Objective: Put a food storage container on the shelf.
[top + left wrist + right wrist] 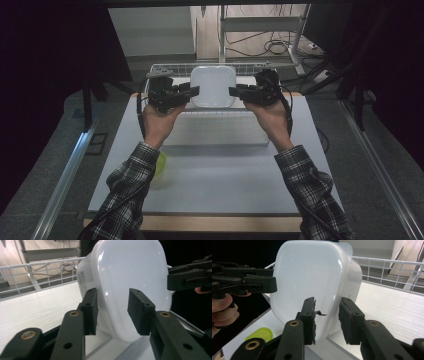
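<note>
Far left, tabletop edge: lime-green lid (pixel 161 165) lies flat by the left sleeve, well apart from the work.
Left claw (pixel 194 90): points inward at the container's left rim; in the left gripper view the pads (pixel 139 311) straddle that rim with a gap showing on each side, so parted and gripping nothing.
Container (pixel 213 86): white translucent plastic tub, rounded corners, standing tilted on its edge in the wire basket (pixel 165 67) at the far end of the white tabletop (pixel 225 175); open side faces the camera above.
Right claw (pixel 234 91): mirrors the other, at the right rim; pads (pixel 348 321) sit either side of the tub wall without pressing, partly open, nothing held.
Step in hand: looks like a two-handed set-down into the basket, at the point of release.
Next move, my reading: draw both claws straight back off the rim, evenly, since the tub may tip or slide if a pad snags.
</note>
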The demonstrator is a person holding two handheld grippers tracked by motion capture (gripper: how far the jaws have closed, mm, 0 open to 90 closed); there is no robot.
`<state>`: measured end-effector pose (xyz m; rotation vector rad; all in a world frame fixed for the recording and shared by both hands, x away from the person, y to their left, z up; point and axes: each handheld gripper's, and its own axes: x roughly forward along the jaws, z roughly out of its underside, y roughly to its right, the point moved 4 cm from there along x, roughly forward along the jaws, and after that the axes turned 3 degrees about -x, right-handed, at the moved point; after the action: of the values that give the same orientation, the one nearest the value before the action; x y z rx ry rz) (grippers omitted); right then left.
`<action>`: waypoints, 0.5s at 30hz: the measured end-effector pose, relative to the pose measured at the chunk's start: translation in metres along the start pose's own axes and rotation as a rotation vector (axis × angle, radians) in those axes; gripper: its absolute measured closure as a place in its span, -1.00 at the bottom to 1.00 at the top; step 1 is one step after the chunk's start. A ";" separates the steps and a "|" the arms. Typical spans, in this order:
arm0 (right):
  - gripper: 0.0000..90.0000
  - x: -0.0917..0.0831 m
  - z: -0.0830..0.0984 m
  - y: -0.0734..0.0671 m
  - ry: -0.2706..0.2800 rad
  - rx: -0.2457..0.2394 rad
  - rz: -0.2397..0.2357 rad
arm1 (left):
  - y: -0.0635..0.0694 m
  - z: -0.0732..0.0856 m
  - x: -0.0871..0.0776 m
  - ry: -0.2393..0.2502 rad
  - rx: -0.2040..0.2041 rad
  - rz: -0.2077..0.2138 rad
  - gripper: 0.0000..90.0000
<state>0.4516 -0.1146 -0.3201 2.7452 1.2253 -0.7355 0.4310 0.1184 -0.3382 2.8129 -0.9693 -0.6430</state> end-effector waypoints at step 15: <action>0.29 0.011 -0.001 0.005 -0.017 0.008 0.010 | -0.005 -0.004 0.012 -0.012 0.006 -0.014 0.05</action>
<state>0.4619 -0.1101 -0.3246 2.7427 1.2077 -0.7633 0.4440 0.1152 -0.3402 2.8270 -0.9562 -0.6608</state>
